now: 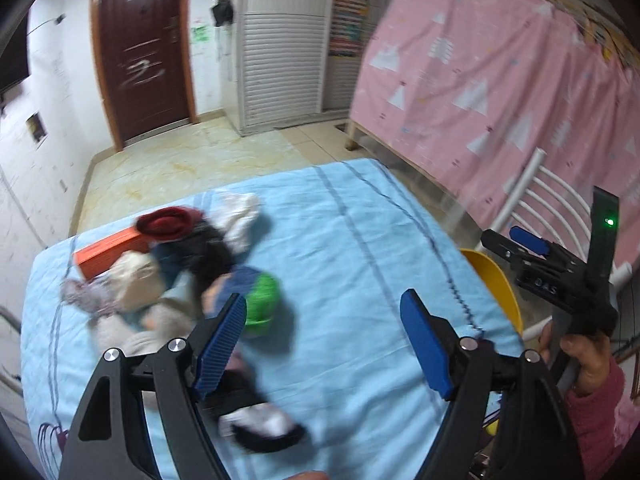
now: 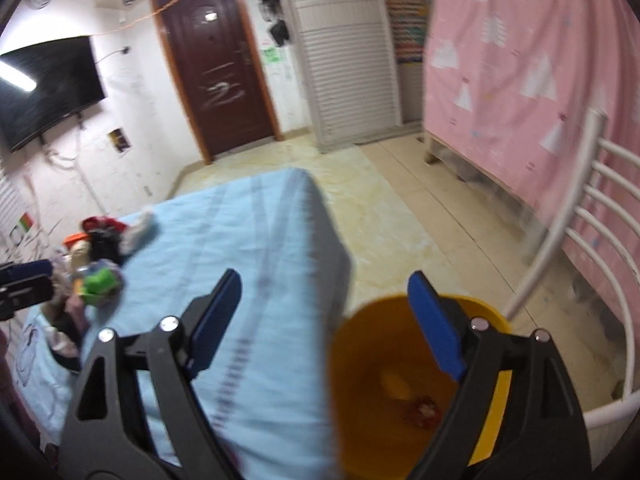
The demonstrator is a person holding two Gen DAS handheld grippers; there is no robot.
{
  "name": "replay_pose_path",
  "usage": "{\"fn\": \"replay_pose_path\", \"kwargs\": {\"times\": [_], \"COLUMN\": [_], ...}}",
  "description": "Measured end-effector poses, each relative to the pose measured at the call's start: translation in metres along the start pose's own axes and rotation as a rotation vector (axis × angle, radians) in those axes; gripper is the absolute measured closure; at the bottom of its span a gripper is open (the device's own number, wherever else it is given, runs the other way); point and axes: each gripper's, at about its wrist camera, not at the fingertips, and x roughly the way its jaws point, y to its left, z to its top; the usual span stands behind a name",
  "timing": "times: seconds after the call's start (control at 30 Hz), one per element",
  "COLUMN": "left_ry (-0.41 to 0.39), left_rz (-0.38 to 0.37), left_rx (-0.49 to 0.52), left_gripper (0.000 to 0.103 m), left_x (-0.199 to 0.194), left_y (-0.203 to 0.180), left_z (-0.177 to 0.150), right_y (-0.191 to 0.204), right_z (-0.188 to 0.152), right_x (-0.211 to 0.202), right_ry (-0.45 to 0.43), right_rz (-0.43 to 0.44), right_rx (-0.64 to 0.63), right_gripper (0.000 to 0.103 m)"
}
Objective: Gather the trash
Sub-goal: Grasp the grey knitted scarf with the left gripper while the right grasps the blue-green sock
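Bucket (image 2: pixel 360 360) stands upright, mouth up, beside the bed (image 2: pixel 260 240)

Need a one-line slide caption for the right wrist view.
Open right gripper above the yellow bin beside the blue-sheeted bed, trash pile at far left.

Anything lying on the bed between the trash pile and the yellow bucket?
No: only bare light-blue quilted bedsheet separates the mixed trash pile from the yellow plastic bucket, seen in the left wrist view.

Blurred pile (image 1: pixel 172 276) (items indistinct); yellow bin's (image 2: pixel 360 360) contents unclear.
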Motion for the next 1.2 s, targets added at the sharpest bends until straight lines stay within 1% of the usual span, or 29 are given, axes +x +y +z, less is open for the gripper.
{"fn": "replay_pose_path", "kwargs": {"times": [0.13, 0.27, 0.47, 0.6, 0.63, 0.67, 0.83, 1.07, 1.1, 1.17, 1.2], "left_ry": [-0.037, -0.057, -0.055, -0.039, -0.034, -0.027, 0.008, 0.03, 0.03, 0.034, 0.029], "left_rz": [0.026, 0.038, 0.059, 0.075, 0.076, 0.08, 0.105, 0.067, 0.059, 0.044, 0.051], "left_rx": [-0.037, -0.069, -0.1, -0.097, -0.093, -0.083, -0.043, -0.1, -0.101, -0.1, -0.102], "left_gripper": [0.032, 0.031, 0.03, 0.027, 0.026, 0.025, 0.023, 0.023, 0.024, 0.032, 0.042], "left_x": [-0.017, -0.028, -0.034, -0.029, -0.027, -0.024, -0.006, 0.008, 0.009, 0.011, 0.012], "left_y": [0.031, 0.054, 0.081, 0.088, 0.089, 0.09, 0.09, 0.112, 0.113, 0.116, 0.117], "left_z": [-0.007, -0.014, -0.025, -0.033, -0.033, -0.035, -0.039, -0.043, -0.045, -0.049, -0.051], "right_y": [0.033, 0.061, 0.097, 0.12, 0.123, 0.128, 0.15, 0.177, 0.181, 0.186, 0.191], "right_z": [0.007, 0.01, 0.01, 0.008, 0.006, 0.006, 0.003, 0.0, 0.0, 0.0, 0.0], "right_x": [0.006, 0.013, 0.023, 0.03, 0.031, 0.033, 0.039, 0.047, 0.049, 0.052, 0.055], "right_ry": [0.007, 0.024, 0.046, 0.064, 0.068, 0.071, 0.09, 0.119, 0.126, 0.138, 0.145], "right_rz": [0.045, 0.068, 0.105, 0.123, 0.128, 0.137, 0.162, 0.203, 0.215, 0.231, 0.24], "right_rx": [-0.049, -0.088, -0.138, -0.169, -0.173, -0.175, -0.201, -0.242, -0.245, -0.248, -0.251], "right_gripper": [0.02, 0.02, 0.02, 0.019, 0.015, 0.014, 0.013, 0.013, 0.013, 0.013, 0.013]}}
